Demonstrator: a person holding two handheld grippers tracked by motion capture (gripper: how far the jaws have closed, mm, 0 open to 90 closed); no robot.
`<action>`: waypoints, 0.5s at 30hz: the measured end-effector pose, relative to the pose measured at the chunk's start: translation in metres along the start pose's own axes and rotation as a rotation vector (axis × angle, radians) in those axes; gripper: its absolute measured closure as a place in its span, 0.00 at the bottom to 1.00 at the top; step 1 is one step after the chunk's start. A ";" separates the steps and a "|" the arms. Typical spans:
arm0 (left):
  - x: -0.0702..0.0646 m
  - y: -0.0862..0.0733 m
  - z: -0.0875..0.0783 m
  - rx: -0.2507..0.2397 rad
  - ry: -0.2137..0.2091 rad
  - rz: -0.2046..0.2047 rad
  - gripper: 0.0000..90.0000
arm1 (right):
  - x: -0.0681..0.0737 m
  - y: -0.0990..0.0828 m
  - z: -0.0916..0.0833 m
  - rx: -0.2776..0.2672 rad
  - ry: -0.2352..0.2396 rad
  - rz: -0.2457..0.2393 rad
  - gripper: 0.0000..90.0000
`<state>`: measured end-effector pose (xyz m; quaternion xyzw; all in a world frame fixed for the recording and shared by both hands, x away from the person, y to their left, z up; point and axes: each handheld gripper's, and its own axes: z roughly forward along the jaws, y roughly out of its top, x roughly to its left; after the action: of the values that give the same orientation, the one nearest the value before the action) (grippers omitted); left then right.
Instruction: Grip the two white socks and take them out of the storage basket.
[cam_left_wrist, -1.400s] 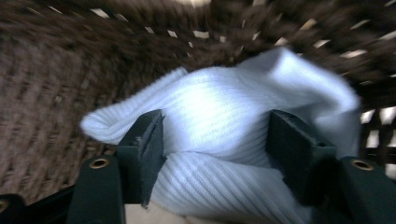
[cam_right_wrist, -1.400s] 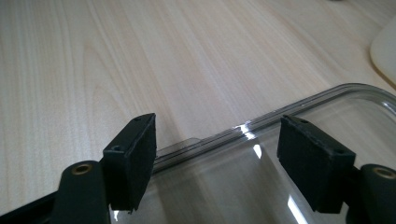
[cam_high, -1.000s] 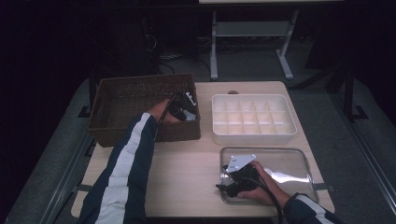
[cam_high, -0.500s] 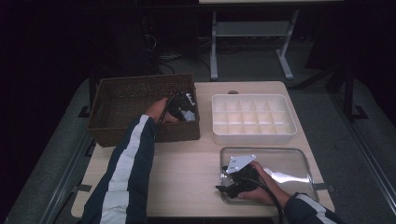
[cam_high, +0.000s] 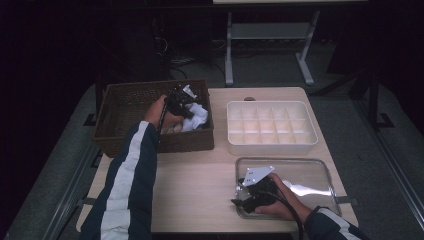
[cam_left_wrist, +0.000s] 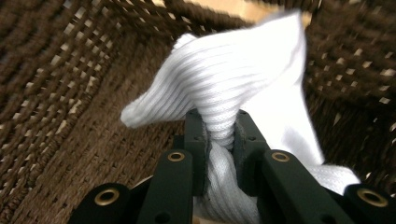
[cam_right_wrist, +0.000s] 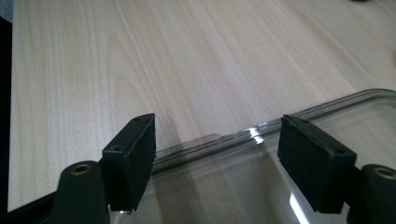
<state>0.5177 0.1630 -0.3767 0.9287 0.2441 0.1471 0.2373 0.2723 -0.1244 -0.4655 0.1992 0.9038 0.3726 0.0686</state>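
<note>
A dark wicker basket (cam_high: 125, 102) stands at the table's back left with white socks (cam_high: 198, 117) inside. My left gripper (cam_high: 186, 107) is over the basket's right end. In the left gripper view its jaws have just been closing and now pinch a white ribbed sock (cam_left_wrist: 233, 88), which bunches between the pads (cam_left_wrist: 200, 140) and lifts off the basket floor (cam_left_wrist: 93, 149). My right gripper (cam_high: 241, 196) rests at the left edge of a clear plastic lid (cam_high: 310, 175) near the front right. Its pads (cam_right_wrist: 135, 154) stand wide apart with nothing between them, over the lid's rim (cam_right_wrist: 327, 105).
A white divided tray (cam_high: 271, 128) with several empty compartments sits behind the lid, right of the basket. Bare light wood table (cam_high: 200, 185) lies between the two hands. A metal stand (cam_high: 265, 35) is on the dark floor beyond the table.
My left gripper has shut on the white sock and risen a little inside the basket. The right hand and gripper have kept still on the lid.
</note>
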 end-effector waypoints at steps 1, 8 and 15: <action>0.001 0.000 -0.003 -0.012 0.018 -0.005 0.87 | 0.000 0.000 0.000 -0.001 -0.003 -0.006 0.31; 0.006 -0.004 -0.023 -0.153 0.030 -0.078 0.87 | -0.001 -0.001 0.000 0.000 -0.001 -0.002 0.31; 0.011 -0.007 -0.043 -0.282 0.083 -0.138 0.87 | -0.001 0.000 0.000 -0.004 0.004 0.002 0.31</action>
<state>0.5075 0.1903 -0.3421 0.8602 0.2939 0.2016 0.3646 0.2729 -0.1246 -0.4655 0.1990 0.9030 0.3748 0.0669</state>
